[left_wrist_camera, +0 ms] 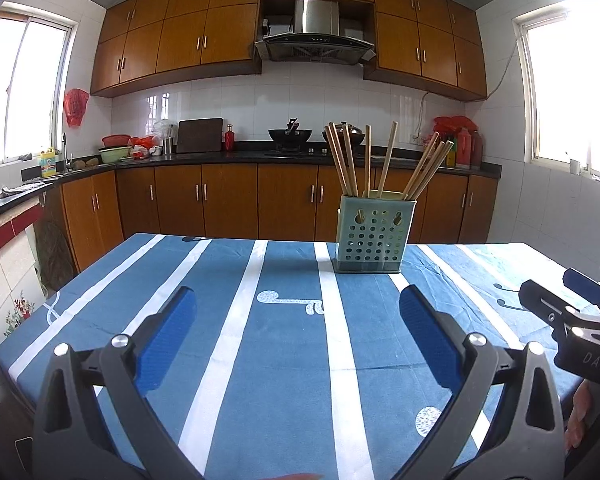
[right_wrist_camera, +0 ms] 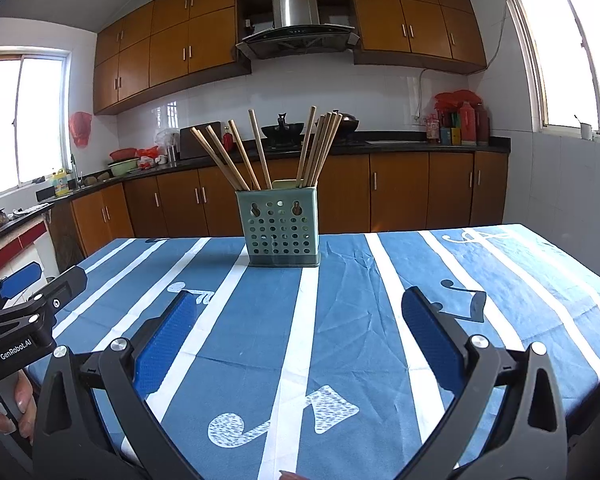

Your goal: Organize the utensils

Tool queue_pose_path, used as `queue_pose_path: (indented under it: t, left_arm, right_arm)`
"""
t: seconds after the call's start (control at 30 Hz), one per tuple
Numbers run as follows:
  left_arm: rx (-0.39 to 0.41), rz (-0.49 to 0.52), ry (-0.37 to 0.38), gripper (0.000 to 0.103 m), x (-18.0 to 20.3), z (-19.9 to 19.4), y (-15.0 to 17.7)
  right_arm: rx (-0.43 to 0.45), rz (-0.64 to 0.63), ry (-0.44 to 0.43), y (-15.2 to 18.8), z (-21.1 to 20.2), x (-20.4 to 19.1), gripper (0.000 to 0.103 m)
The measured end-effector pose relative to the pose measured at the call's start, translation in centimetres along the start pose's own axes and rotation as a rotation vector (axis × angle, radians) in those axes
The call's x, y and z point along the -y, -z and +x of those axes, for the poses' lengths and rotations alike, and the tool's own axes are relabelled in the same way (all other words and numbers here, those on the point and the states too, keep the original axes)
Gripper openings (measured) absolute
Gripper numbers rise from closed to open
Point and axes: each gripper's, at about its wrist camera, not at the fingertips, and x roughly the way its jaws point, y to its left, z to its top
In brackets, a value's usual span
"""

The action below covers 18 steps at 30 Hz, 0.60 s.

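Left gripper: the left gripper (left_wrist_camera: 298, 300) hangs low over the near part of the table, its two blue-padded fingers (left_wrist_camera: 168, 332) spread wide apart with nothing between them; in the right wrist view its dark body shows at the left edge (right_wrist_camera: 40, 308).
Right gripper: the right gripper (right_wrist_camera: 298, 304) sits just as low, jaws wide apart and empty, blue pads (right_wrist_camera: 432, 336) facing each other across bare cloth; the left wrist view catches it at the right edge (left_wrist_camera: 572, 308).
Hands: fingertips of a hand (right_wrist_camera: 18, 408) wrap the left gripper's handle at the lower left of the right wrist view; a sliver of a hand (left_wrist_camera: 578, 420) shows at the lower right of the left wrist view.
Tablecloth: a blue tablecloth (left_wrist_camera: 284, 360) with broad white stripes and white music-note prints covers the table, slightly creased.
Chopstick holder: a pale green, perforated, square chopstick holder (left_wrist_camera: 374, 232) stands upright toward the far edge of the table, well ahead of both grippers, on a darker base.
Chopsticks: wooden chopsticks (left_wrist_camera: 350, 160) stand inside the holder, fanned out, some leaning left, some right; in the right wrist view they spread likewise (right_wrist_camera: 260, 152).
Counter: beyond the table runs a dark kitchen counter (left_wrist_camera: 240, 150) over wooden cabinets, bearing a wok (left_wrist_camera: 290, 134), a cutting board (left_wrist_camera: 200, 136) and red bottles (left_wrist_camera: 466, 146).
Above: a steel range hood (left_wrist_camera: 314, 32) sits between wooden wall cabinets.
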Motion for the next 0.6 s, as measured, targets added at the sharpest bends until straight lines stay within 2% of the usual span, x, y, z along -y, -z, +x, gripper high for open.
queue_pose_path:
  t: [0.6]
  left_arm:
    - [-0.005, -0.003, 0.001, 0.099, 0.04, 0.22, 0.21]
  right_arm:
    - [-0.007, 0.014, 0.007, 0.21, 0.27, 0.2, 0.101]
